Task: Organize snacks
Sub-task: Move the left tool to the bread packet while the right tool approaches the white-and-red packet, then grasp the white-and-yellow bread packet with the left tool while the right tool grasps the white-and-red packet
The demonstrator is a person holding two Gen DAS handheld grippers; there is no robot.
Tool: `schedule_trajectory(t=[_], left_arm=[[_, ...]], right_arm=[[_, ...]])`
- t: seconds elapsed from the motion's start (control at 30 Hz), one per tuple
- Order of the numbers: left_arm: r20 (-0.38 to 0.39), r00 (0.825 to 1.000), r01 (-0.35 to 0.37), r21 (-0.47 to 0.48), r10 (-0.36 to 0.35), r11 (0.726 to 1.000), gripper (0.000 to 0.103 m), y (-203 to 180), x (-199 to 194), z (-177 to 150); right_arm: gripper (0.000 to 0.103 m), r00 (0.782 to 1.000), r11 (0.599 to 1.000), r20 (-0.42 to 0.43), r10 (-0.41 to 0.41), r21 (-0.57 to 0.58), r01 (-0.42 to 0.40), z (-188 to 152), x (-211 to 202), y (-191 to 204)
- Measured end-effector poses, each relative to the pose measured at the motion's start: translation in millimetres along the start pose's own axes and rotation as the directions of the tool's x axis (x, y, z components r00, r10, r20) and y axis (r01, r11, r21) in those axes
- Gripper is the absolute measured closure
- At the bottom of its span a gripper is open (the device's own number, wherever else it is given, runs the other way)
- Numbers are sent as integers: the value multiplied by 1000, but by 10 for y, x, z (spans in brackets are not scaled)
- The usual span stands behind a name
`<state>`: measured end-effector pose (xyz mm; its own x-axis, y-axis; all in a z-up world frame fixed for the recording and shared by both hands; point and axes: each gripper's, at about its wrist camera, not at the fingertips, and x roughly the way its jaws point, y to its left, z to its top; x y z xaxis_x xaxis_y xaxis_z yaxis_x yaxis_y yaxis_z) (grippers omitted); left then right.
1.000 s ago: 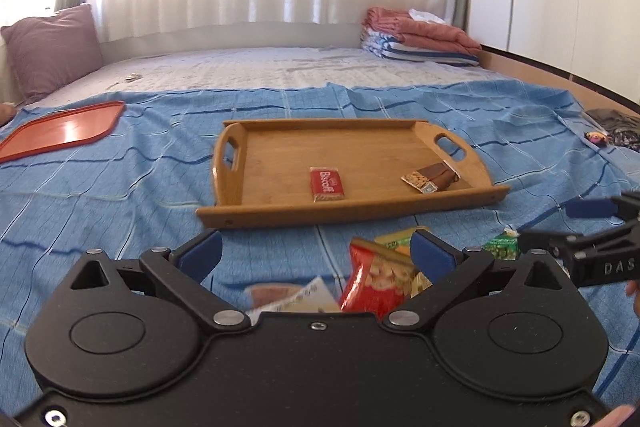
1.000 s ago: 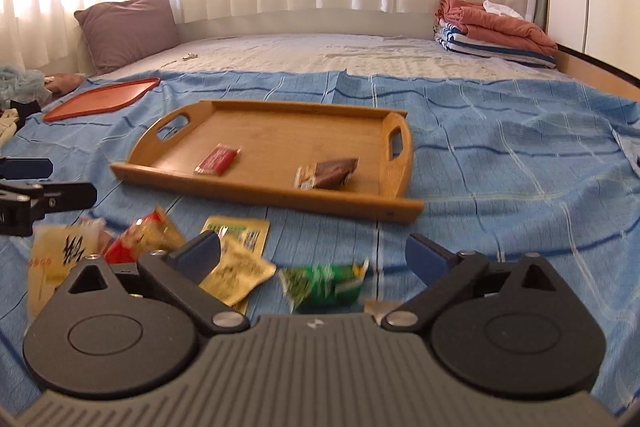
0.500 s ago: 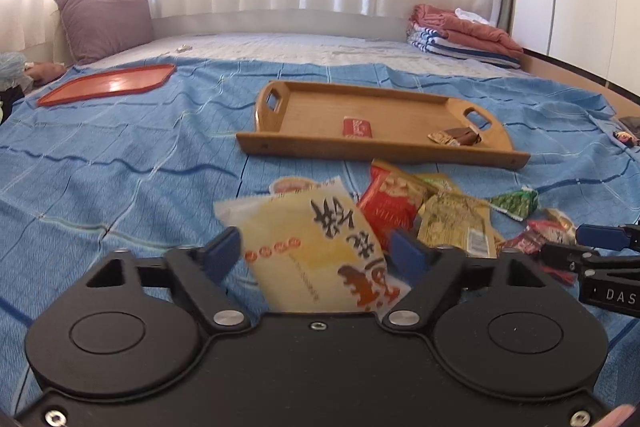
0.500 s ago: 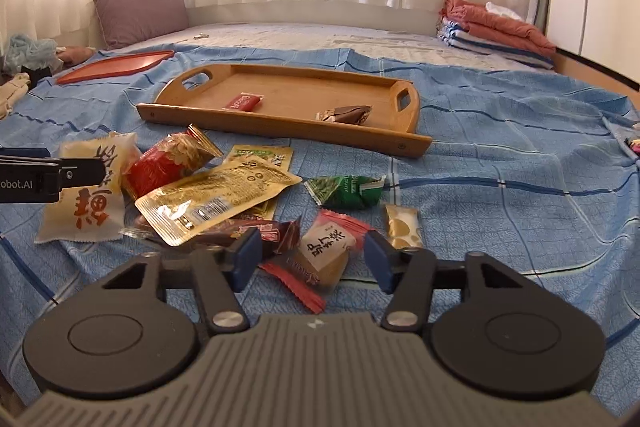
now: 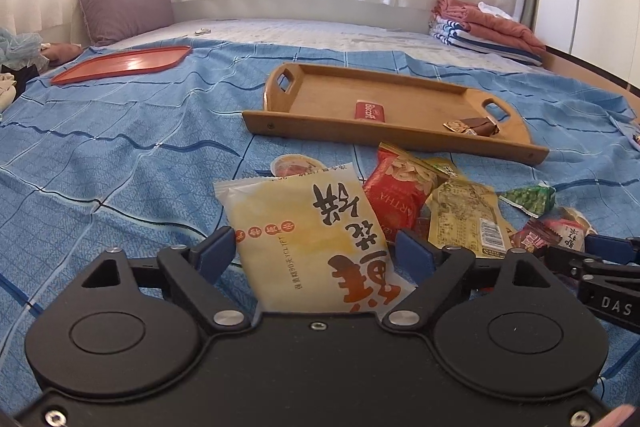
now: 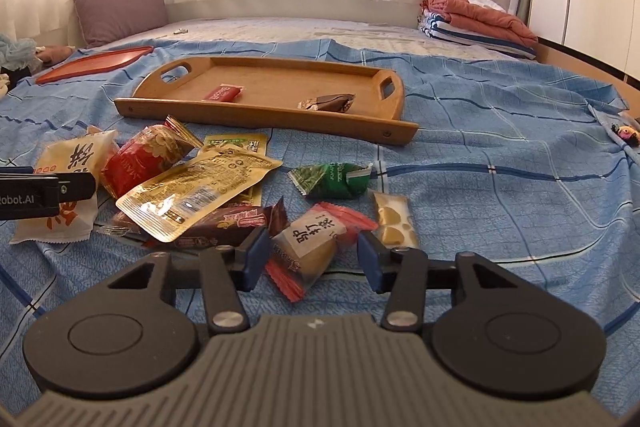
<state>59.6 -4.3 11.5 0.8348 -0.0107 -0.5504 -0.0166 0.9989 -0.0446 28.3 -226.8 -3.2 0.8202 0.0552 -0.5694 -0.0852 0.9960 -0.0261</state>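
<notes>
Both grippers now sit lower and closer to the snack pile on the blue bedspread [image 5: 120, 131] than a second ago, so the wooden tray [image 6: 256, 115] lies farther up in each view. The left gripper [image 5: 316, 255], which then showed only packet edges, now straddles the large yellow packet [image 5: 312, 231], its jaws opening again after narrowing. The right gripper [image 6: 312, 259], then spread wide, now brackets the small red-ended packet [image 6: 316, 239], its jaws much narrower.
</notes>
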Motion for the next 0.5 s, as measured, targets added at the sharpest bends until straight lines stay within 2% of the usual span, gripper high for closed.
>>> schedule_trajectory(t=[0.13, 0.27, 0.5], left_arm=[[-14, 1000, -17, 28, 17, 999, 15, -69, 71, -28], [-58, 998, -13, 1, 13, 1000, 15, -48, 166, -78], [-38, 999, -16, 0, 16, 1000, 18, -65, 143, -93]], right_arm=[[38, 1000, 1000, -4, -2, -4, 2, -4, 66, 68], [37, 1000, 1000, -11, -3, 11, 3, 2, 114, 67], [38, 1000, 1000, -14, -9, 22, 9, -15, 150, 49]])
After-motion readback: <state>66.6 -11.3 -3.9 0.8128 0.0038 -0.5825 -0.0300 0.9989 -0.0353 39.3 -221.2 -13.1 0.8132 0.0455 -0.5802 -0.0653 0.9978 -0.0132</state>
